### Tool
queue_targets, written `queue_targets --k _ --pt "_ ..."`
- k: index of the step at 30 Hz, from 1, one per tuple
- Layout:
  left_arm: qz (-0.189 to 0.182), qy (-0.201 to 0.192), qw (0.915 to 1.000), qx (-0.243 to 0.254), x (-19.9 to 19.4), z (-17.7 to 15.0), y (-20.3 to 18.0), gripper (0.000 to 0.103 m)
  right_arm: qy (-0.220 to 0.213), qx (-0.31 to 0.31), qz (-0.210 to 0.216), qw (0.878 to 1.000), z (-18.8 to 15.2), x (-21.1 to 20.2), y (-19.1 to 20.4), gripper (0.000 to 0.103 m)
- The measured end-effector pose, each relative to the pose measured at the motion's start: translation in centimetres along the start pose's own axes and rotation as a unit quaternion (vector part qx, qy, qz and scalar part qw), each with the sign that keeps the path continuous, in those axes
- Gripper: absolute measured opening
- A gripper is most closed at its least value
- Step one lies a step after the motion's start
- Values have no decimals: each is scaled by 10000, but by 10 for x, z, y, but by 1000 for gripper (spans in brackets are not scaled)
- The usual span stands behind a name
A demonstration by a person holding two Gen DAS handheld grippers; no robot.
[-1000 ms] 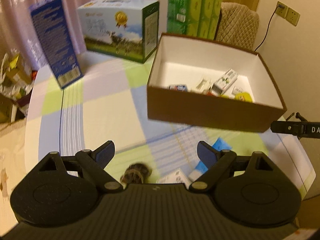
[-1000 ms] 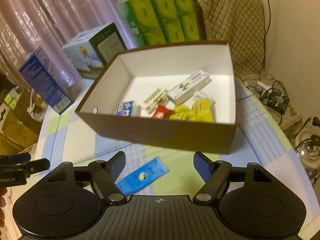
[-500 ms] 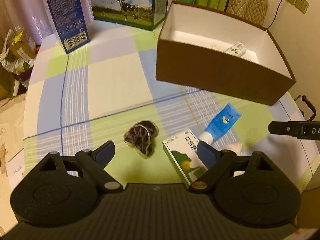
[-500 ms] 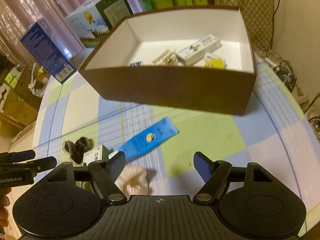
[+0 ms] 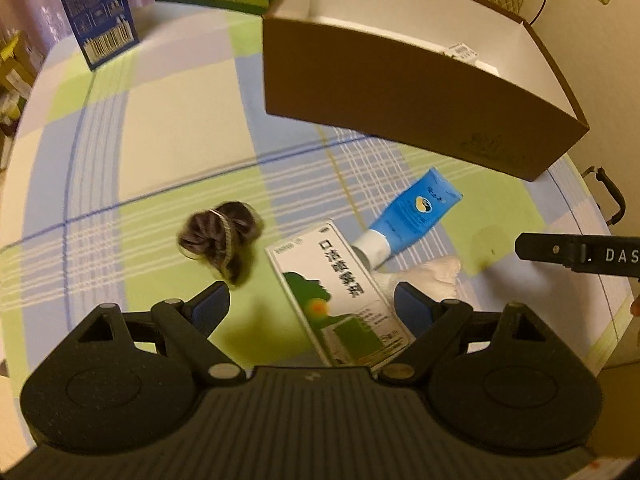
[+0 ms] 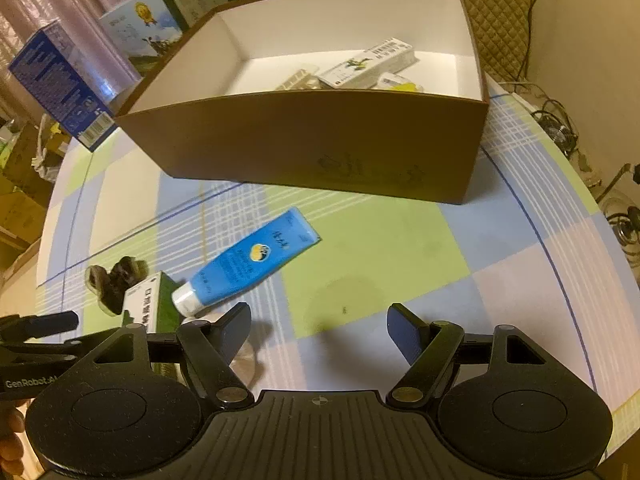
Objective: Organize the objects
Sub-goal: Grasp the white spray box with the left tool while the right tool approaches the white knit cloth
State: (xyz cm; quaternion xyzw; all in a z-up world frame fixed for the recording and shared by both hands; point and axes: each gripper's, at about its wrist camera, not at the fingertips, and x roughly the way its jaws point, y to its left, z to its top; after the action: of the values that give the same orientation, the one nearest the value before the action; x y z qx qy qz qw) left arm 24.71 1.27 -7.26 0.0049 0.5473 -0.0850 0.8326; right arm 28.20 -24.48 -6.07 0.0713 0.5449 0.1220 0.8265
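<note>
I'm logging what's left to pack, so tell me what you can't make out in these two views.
- Brown box contents: left wrist view, near wall hides nearly all.
- White cloth: mostly behind the spray carton and the left hand-held gripper; right wrist view shows only a sliver.
- Dark bundle: blurred, identity unclear.
- Blue tube print: too small.

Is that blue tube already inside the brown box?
No, the blue tube lies on the checked tablecloth in front of the brown box, outside its near wall.
</note>
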Motion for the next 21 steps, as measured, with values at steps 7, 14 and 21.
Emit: queue_targets --k 7,14,21 --pt "-23 240 9996 -117 22 3 -5 87 31 156 -106 9998 6 4 -15 72" --pt "24 401 9990 -214 40 9 -9 87 54 273 -153 9995 7 6 -26 72" --pt "67 496 9981 -367 53 11 -6 79 72 317 -157 9993 7 7 -32 72"
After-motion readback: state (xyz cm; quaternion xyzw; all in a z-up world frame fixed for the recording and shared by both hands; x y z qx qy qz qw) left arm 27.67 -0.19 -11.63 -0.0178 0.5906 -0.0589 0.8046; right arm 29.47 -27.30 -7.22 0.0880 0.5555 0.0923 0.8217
